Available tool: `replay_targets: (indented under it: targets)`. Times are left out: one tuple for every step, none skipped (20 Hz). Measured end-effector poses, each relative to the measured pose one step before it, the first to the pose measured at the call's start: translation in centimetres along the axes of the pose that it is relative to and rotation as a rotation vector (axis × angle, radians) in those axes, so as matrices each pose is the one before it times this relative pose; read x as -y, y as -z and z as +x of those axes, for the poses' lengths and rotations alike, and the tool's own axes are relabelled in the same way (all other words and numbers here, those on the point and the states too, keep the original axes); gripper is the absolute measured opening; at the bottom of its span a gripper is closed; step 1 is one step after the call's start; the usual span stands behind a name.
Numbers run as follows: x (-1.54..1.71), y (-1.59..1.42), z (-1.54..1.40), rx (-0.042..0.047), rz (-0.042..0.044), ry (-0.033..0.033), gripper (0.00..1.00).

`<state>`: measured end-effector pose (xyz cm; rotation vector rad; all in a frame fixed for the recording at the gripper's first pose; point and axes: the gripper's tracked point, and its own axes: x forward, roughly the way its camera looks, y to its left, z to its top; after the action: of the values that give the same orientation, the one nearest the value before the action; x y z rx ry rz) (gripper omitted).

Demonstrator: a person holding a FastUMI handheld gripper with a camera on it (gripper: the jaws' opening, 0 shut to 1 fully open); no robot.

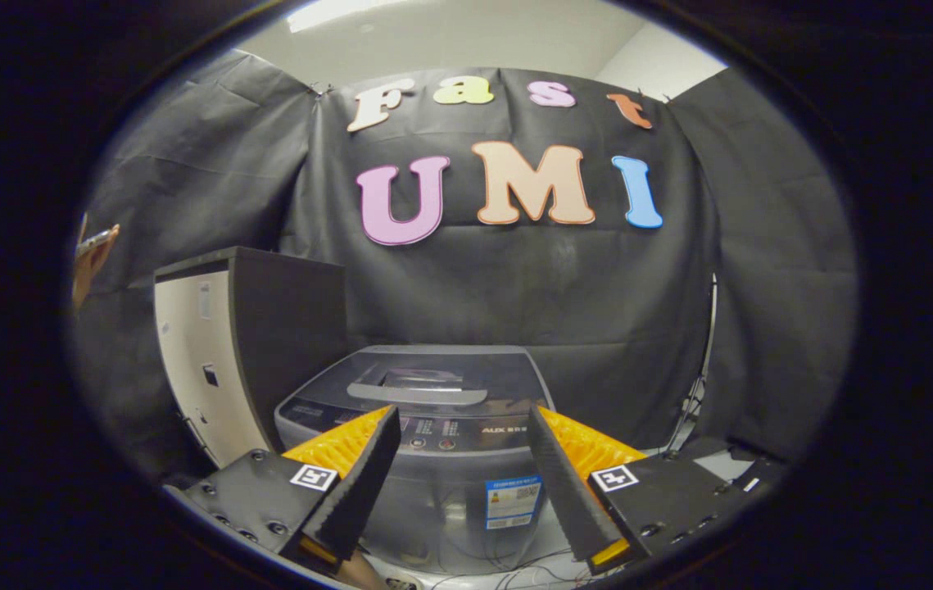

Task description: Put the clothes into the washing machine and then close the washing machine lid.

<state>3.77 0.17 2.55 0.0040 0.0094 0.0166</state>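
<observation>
A grey top-loading washing machine (450,410) stands on the floor ahead of and below my fingers, in front of the black cloth wall. Its lid (425,381) lies flat and shut, with a pale handle across it. The control panel (433,430) runs along the front edge, partly behind my fingertips. My gripper (462,414) hovers above and in front of the machine, open wide, with nothing between its orange and black fingers (351,467). No clothes are in sight.
A tall white and dark cabinet (245,344) stands left of the machine, close beside it. A hand holding a phone (93,250) shows far left. Cables (507,574) lie on the floor at the machine's foot, and a thin stand (704,369) rises at the right.
</observation>
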Motion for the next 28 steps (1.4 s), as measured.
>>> replay_targets:
  targets:
    - [0.053,0.434,-0.583,-0.00581,0.0033,-0.0027,0.97]
    - [0.195,0.573,-0.621,-0.012,0.00607,0.00255,0.97]
    - [0.116,0.529,-0.648,-0.01273,0.01217,-0.00147,0.97]
    - [-0.162,0.341,-0.466,-0.01122,0.01494,-0.00511,0.97]
    - [-0.124,0.226,-0.545,-0.01071,0.01545,-0.00671,0.97]
    - [-0.201,0.285,-0.568,-0.00629,0.01285,-0.00887,0.97]
    - [-0.256,0.165,-0.587,-0.00604,0.00886,-0.00889,0.97]
    - [-0.254,0.31,-0.586,-0.0061,0.00629,-0.00946,0.97]
    - [-0.197,0.259,-0.535,-0.00681,0.00184,-0.00678,0.97]
    - [-0.112,0.43,-0.527,-0.00941,-0.00549,-0.00168,0.97]
    - [0.026,0.182,-0.474,-0.00428,-0.01338,0.00605,0.96]
    - [0.101,0.253,-0.31,-0.00472,-0.02045,0.00532,0.96]
    - [0.142,0.034,-0.313,0.00067,-0.02674,0.01129,0.96]
    - [0.299,-0.125,-0.273,0.01054,-0.03029,0.01458,0.97]
    - [0.122,-0.286,0.046,0.01766,-0.02901,0.00691,0.97]
    - [0.14,-0.247,0.219,0.01839,-0.02689,0.00655,0.97]
    - [0.284,-0.219,0.269,0.01416,-0.02863,0.01188,0.97]
    - [0.381,0.079,0.39,0.00905,-0.0251,0.00935,0.97]
    - [0.245,0.168,0.281,-0.00172,-0.00905,0.00449,0.98]
    - [0.244,0.012,0.446,0.00645,0.00571,0.00068,0.98]
    - [0.215,-0.015,0.242,0.00344,0.01513,-0.00083,0.98]
    - [0.283,-0.072,0.317,0.00692,0.01379,0.00536,0.98]
    - [0.466,-0.246,0.301,0.01375,0.01666,0.00962,0.98]
    - [0.453,-0.089,0.438,0.01035,0.01638,0.00761,0.98]
    - [0.201,0.014,0.145,-0.00341,0.01805,0.00308,0.98]
    - [0.078,0.422,0.265,-0.00143,0.01925,0.00464,0.98]
    - [0.026,-0.163,0.205,0.00496,0.02119,0.00073,0.98]
    - [-0.059,-0.007,0.171,-0.00347,0.00942,0.00279,0.98]
